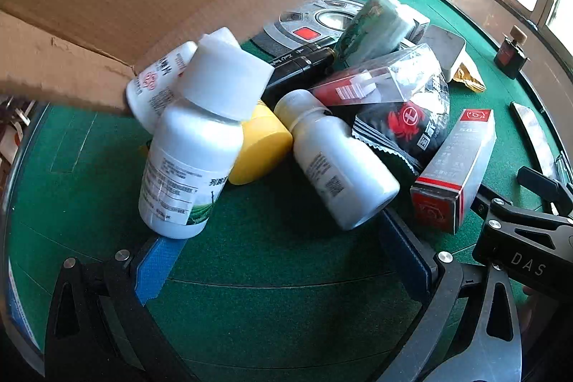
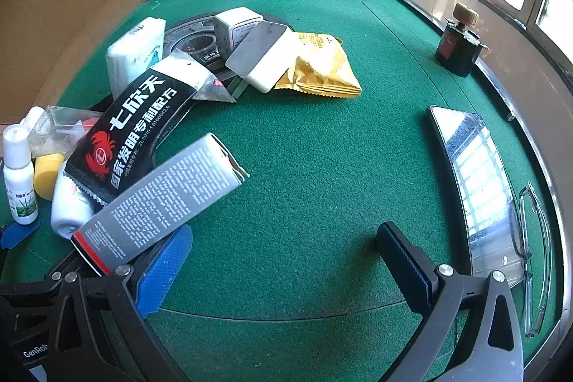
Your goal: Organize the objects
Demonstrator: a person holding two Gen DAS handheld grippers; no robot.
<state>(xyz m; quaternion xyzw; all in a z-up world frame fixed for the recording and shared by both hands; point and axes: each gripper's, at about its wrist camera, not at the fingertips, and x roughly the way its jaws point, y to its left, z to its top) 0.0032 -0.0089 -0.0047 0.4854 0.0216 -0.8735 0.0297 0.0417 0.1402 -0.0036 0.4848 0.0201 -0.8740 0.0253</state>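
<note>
left gripper [image 1: 283, 253]: jaws apart, empty; white bottle [image 1: 189, 163] by its left pad, contact unclear | right gripper [image 2: 283, 264]: jaws apart, empty; grey box [image 2: 161, 199] beside it | table [image 2: 322, 167]: green

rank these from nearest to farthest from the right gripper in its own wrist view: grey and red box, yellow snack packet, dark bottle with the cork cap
1. Grey and red box: lies against the right gripper's left finger.
2. Yellow snack packet: mid-table, ahead, beside the white slab.
3. Dark bottle with the cork cap: far right, near the table edge.
</note>
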